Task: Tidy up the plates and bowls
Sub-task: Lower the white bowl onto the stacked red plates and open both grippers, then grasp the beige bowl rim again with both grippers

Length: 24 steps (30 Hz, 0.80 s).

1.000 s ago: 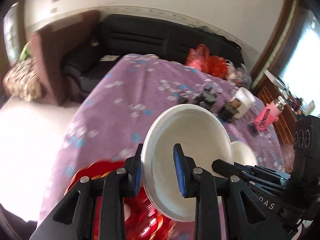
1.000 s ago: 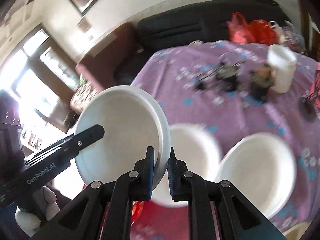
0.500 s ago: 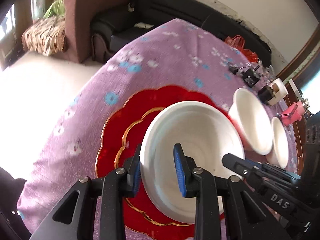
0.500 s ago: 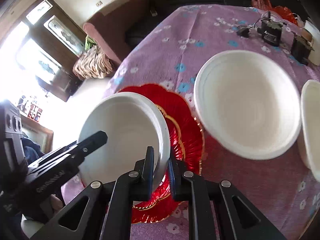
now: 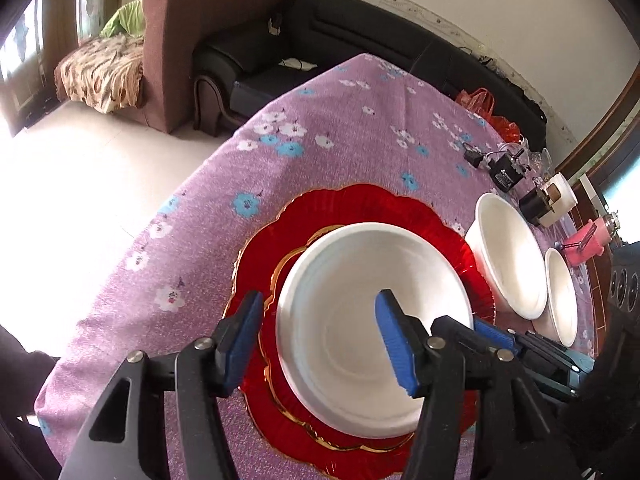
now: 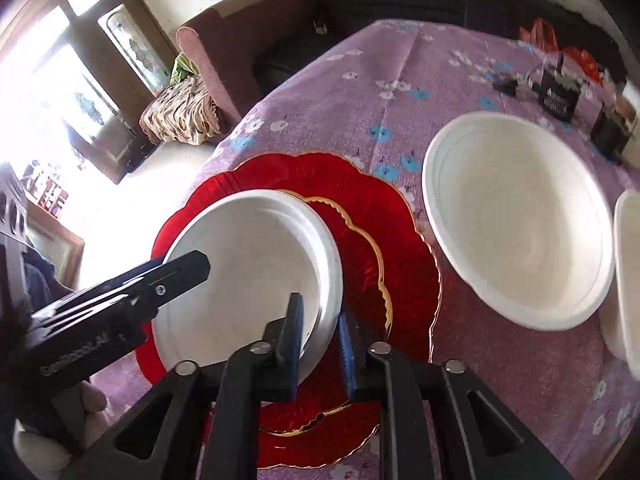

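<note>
The white plate sits on the red plate between both opening tongs, left tongs spread wide, right tongs barely apart; back them away slowly without bumping its rim.

White plate sitting upright on the red scalloped gold-trimmed platter, lower centre of frame. Two white bowls open side up, side by side at right, just beyond the platter's edge, on the purple flowered table.
</note>
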Tool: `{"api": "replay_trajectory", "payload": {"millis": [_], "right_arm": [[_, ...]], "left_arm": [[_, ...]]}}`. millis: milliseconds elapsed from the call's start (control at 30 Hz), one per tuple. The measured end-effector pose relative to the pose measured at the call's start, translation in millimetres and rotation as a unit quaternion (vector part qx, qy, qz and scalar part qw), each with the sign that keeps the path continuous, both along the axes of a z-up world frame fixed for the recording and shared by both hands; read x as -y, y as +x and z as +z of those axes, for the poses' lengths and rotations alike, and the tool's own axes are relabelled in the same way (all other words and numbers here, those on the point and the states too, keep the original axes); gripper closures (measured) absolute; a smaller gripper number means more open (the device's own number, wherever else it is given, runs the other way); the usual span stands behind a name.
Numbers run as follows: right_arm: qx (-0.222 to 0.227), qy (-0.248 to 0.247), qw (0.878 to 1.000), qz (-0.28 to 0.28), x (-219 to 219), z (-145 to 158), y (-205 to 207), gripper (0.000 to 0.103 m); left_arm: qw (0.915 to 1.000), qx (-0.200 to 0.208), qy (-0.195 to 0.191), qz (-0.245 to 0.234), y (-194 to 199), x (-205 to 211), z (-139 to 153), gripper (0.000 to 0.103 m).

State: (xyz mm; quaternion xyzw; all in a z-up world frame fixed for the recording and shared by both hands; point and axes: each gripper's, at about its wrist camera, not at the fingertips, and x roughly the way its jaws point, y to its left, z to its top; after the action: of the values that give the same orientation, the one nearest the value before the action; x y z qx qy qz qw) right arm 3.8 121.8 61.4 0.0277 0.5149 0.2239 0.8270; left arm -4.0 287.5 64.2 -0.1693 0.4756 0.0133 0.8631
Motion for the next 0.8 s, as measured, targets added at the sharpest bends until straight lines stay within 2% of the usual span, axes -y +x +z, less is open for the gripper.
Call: {"api": "replay_trajectory", "payload": {"millis": [67, 200, 300, 367, 467, 633, 800], "right_arm": [[0.007, 0.008, 1.0, 0.0, 3, 5, -4, 0.072], [0.034, 0.027, 0.999, -0.01, 17, 24, -15, 0.071], [0.055, 0.049, 0.997, -0.023, 35, 41, -29, 0.067], [0.068, 0.063, 0.995, -0.033, 51, 49, -44, 0.059], [0.088, 0.075, 0.992, -0.056, 83, 56, -69, 0.052], [0.093, 0.081, 0.987, -0.105, 147, 51, -101, 0.051], [0.1, 0.104, 0.972, -0.183, 238, 50, -137, 0.051]], "left_arm": [[1.0, 0.009, 0.001, 0.002, -5, -1, 6, 0.046], [0.9993, 0.037, 0.003, 0.01, -23, -1, 23, 0.045], [0.9976, 0.069, 0.003, 0.006, -44, 9, 40, 0.034], [0.9957, 0.092, 0.004, -0.004, -57, 22, 51, 0.029], [0.9929, 0.117, 0.004, -0.021, -73, 46, 63, 0.025], [0.9888, 0.135, 0.003, -0.065, -90, 93, 69, 0.023], [0.9854, 0.131, -0.009, -0.108, -101, 141, 61, 0.023]]}}
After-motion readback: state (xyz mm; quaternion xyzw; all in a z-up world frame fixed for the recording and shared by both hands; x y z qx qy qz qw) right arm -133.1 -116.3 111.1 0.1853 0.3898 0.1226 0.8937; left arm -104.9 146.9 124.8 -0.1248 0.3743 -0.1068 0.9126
